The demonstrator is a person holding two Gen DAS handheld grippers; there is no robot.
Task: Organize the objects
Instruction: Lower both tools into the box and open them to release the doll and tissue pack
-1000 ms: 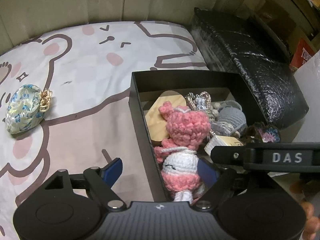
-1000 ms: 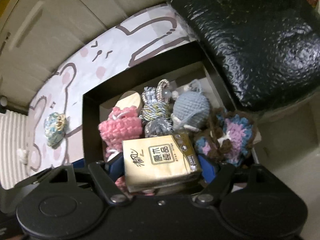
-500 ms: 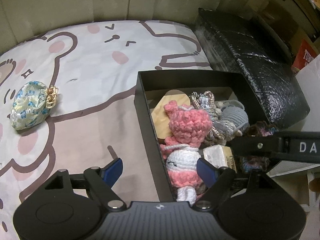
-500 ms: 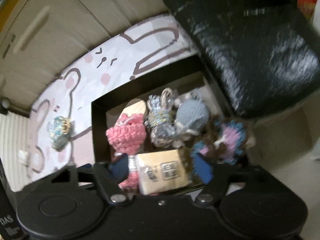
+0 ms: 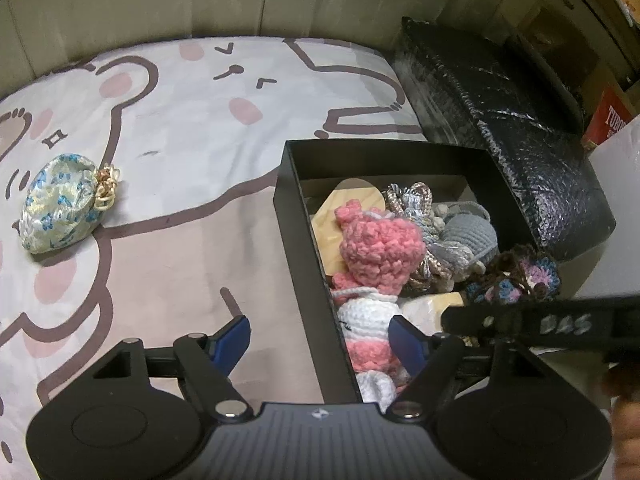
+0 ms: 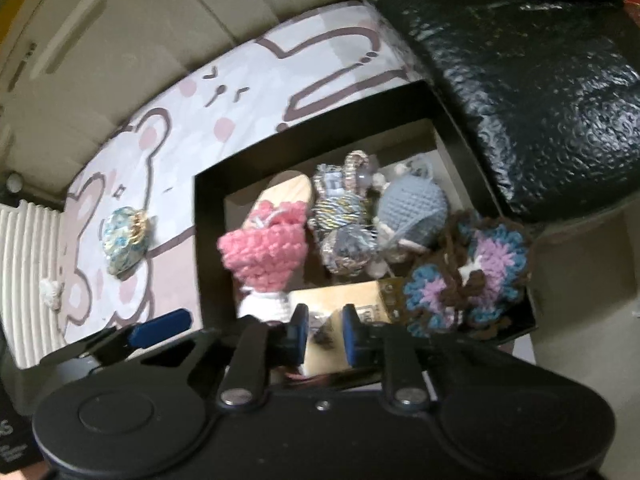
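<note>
Both grippers over black box (image 5: pixel 298 216) w/ toys.
Left gripper (image 5: pixel 320 340): jaws closing, straddling box wall, not gripping. Right gripper (image 6: pixel 323 334): jaws narrow, empty, above tissue pack (image 6: pixel 340 294).

Crocheted toys (image 5: pixel 380 248) crowding black box (image 5: pixel 296 216)

Black gripper (image 5: pixel 320 340) (blue pads (image 5: pixel 234 336)) — silver screws (image 5: pixel 230 407)
</note>
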